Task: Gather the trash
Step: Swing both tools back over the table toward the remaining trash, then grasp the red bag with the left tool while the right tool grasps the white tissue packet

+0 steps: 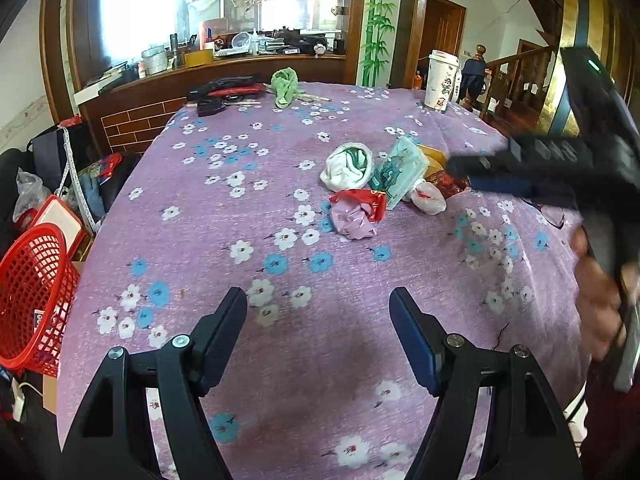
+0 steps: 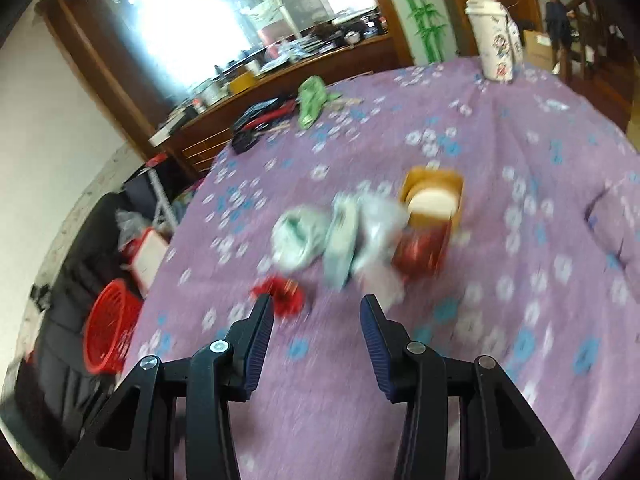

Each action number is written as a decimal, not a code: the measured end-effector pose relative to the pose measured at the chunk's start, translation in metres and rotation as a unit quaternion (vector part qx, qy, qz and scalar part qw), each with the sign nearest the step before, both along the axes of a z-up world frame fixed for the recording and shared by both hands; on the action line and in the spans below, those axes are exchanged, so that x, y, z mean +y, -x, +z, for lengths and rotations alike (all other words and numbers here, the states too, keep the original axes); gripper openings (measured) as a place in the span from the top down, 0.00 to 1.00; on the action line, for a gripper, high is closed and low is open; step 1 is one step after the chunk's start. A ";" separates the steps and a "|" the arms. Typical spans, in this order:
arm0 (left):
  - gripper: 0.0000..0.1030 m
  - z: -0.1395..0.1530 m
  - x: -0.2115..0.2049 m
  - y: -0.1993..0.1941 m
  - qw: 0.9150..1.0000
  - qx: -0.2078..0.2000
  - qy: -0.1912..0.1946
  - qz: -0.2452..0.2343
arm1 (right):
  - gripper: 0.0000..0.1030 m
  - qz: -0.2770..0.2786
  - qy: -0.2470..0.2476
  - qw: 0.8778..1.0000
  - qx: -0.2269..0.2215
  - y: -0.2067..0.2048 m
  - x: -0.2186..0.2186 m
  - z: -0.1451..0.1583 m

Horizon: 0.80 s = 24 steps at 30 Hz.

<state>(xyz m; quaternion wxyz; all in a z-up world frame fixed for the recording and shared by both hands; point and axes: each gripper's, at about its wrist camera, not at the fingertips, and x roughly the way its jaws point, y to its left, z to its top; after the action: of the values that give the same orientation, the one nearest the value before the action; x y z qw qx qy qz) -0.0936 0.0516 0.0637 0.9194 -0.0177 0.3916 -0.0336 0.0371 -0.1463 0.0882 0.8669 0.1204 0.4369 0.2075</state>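
Both grippers are empty right now. The left gripper (image 1: 318, 300) has its jaws standing wide apart over bare tablecloth (image 1: 224, 240), nothing between them. The right gripper (image 2: 316, 308) is also apart, a bit narrower, and its tips are just short of the trash pile (image 1: 372, 184), with the crumpled red wrapper (image 2: 282, 290) right by its left finger. That view is blurry, so I can't tell whether the finger actually touches it.

My take on the pickup: go for that red wrapper first since it's closest and sits on the edge of the pile. Come down with one finger on each side, then squeeze. Crumpled plastic is springy and light, so close fully or it'll slip out. The white crumpled bag (image 1: 348, 166) and the green packet (image 1: 398, 172) lean against each other, so grabbing one may drag its neighbour.

The red basket (image 1: 34, 300) hangs off the table's left edge, well apart from the pile, probably the drop spot.
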 end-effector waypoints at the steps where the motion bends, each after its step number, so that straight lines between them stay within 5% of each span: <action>1: 0.30 0.000 -0.002 -0.002 1.000 0.001 -0.001 -0.001 | 0.53 0.000 0.010 1.000 0.000 -0.008 0.004 0.000; 5: 0.30 0.000 -0.006 -0.008 1.000 0.005 -0.011 -0.001 | 0.56 -0.002 0.038 0.999 0.010 -0.042 0.019 -0.008; 9: 0.30 0.003 -0.005 -0.020 1.000 0.011 -0.013 0.004 | 0.86 0.010 0.061 0.998 0.012 -0.051 0.029 -0.021; 17: 0.26 0.000 -0.016 -0.061 1.000 0.024 0.000 0.016 | 0.87 0.059 -0.042 0.992 -0.104 -0.034 -0.002 -0.005; 24: 0.21 -0.025 -0.045 -0.110 0.999 0.041 -0.021 0.016 | 0.87 0.046 -0.115 0.986 -0.113 -0.033 -0.034 -0.002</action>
<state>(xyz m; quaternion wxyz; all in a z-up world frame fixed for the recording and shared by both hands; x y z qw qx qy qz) 0.0164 0.0071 0.0385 0.9033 -0.0057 0.4289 -0.0102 0.0704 -0.1806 0.0864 0.8806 0.1747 0.3148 0.3080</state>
